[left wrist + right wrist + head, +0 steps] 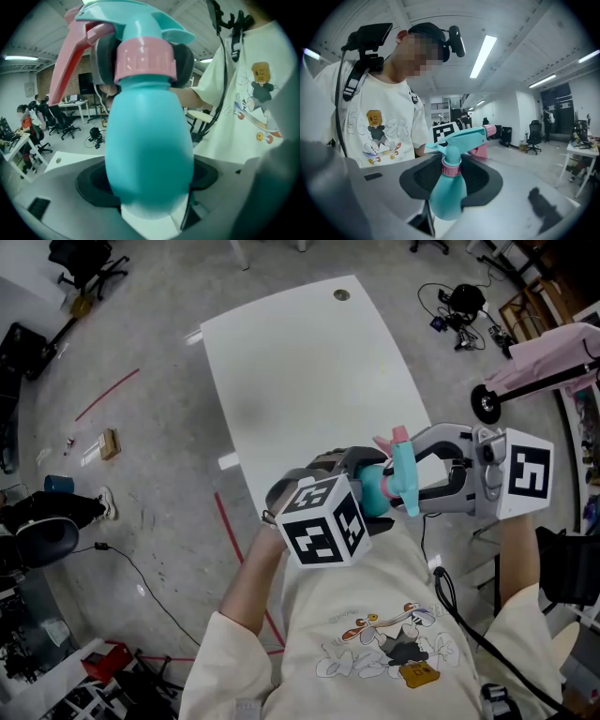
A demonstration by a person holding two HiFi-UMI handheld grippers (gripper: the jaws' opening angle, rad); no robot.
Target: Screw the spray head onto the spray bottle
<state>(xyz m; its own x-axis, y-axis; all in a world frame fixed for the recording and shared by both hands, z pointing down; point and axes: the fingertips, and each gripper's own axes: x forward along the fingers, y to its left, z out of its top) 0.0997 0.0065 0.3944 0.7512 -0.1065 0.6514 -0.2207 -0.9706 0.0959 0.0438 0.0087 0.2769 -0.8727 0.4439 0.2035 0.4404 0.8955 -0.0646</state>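
Left tool [150,180] grasps the spray bottle [149,150]; right tool [452,177] grasps the spray head [464,137] at its collar [451,168]; a tilted collar could cross-thread, or the smooth bottle could slip.

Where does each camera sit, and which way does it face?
Head view: on the person's head, facing down at the white table; shows shirt, left gripper, right gripper.
Left gripper view: on the left gripper, facing the spray bottle in its jaws; shows shirt.
Right gripper view: on the right gripper, facing the person's chest; shows shirt.
All share the spray bottle.
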